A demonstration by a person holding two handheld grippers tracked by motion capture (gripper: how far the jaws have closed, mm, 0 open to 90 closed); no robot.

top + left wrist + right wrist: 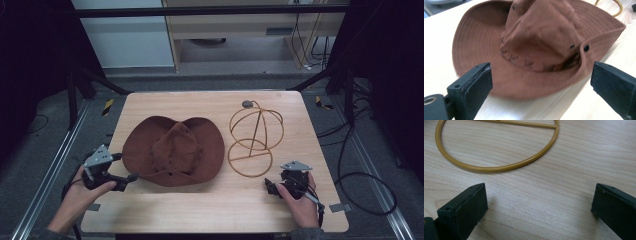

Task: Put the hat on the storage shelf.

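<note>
A brown wide-brimmed hat [173,150] lies crown up on the wooden table [200,205], left of centre. To its right stands a gold wire hat stand [257,129] with a round base ring. My left gripper [126,182] sits at the hat's near-left brim, held by a hand. In the left gripper view the hat [536,37] lies just ahead of the left gripper [542,72], whose jaws stand wide apart and bare. My right gripper [270,187] rests just in front of the stand. The right gripper [540,192] is open over bare wood, with the base ring [499,168] ahead of it.
Metal rails [55,165] run along both sides of the table. Black cables [360,175] loop on the floor at the right. A light cabinet [250,30] stands beyond the far edge. Bare wood stretches along the table's front between the two hands.
</note>
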